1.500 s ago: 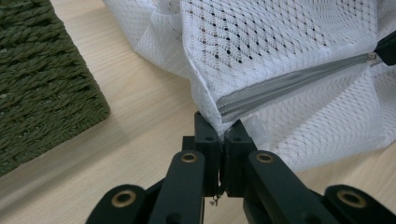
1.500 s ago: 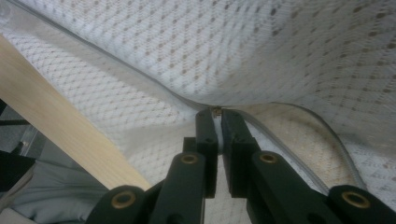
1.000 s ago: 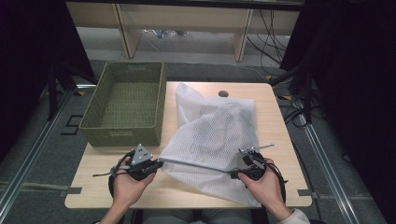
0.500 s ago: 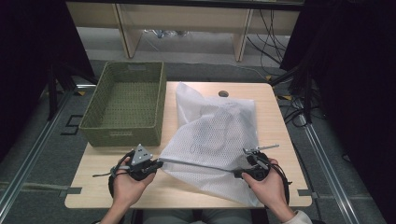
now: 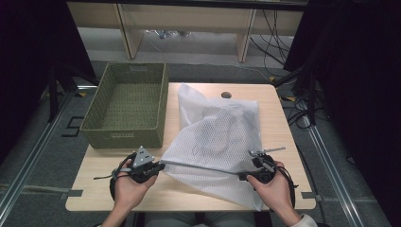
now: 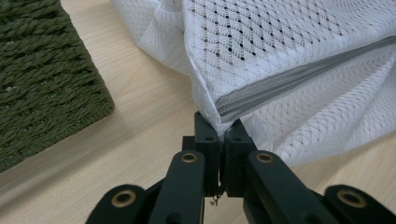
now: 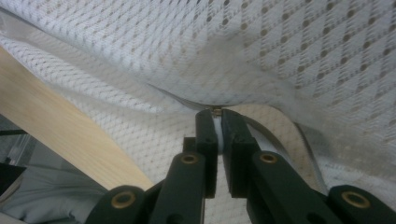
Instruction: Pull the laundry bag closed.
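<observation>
A wooden table (image 5: 279,123) carries a green basket (image 5: 127,104) at its left and a white mesh bag (image 5: 217,137) spread across its middle. The left gripper (image 6: 223,132) is clamped on the bag's corner at the end of the grey zipper (image 5: 198,166). The right gripper (image 7: 218,116) pinches the zipper's other end near the table's front edge, with the zipper stretched straight between the two.

Light wooden table (image 5: 283,127), centre frame, round grommet hole (image 5: 226,95) near its far edge. Grey carpeted floor (image 5: 47,161) with metal rails at lower left and lower right. Pale wooden shelving (image 5: 189,19) across top. Black curtains at both sides; cables (image 5: 279,33) upper right.
</observation>
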`<action>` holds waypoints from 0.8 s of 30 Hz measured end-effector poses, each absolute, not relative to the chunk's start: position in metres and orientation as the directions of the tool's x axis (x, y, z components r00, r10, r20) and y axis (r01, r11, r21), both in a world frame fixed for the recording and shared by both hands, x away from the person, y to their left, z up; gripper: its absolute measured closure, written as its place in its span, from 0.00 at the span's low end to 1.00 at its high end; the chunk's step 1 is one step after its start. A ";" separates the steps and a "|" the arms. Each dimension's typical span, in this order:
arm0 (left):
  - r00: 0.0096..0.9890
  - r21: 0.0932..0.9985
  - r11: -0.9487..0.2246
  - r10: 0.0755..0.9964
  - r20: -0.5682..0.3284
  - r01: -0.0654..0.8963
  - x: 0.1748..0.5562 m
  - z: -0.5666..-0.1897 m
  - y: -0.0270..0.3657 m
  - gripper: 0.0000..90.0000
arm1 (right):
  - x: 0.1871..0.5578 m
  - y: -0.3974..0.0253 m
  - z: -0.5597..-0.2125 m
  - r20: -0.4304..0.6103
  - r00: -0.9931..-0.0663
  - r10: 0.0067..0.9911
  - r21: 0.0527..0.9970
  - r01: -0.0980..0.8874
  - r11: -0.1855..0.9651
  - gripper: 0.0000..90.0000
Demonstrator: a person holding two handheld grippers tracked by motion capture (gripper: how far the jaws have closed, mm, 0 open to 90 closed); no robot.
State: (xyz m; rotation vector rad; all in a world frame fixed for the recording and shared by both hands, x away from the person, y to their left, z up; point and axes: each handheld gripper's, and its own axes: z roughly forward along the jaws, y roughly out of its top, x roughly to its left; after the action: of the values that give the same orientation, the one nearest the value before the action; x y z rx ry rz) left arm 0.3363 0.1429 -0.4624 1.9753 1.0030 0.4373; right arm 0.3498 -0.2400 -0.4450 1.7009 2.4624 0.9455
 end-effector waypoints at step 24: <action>0.603 0.809 -0.314 0.795 -0.062 0.497 0.336 -0.462 0.144 0.97 | 0.345 -0.251 -0.445 0.325 -0.377 0.867 0.459 0.865 0.204 0.97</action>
State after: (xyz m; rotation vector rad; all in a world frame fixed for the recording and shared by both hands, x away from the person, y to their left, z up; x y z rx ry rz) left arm 0.3360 0.1441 -0.4615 1.9824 1.0236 0.4456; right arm 0.3452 -0.2505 -0.4452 1.7511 2.4337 0.9238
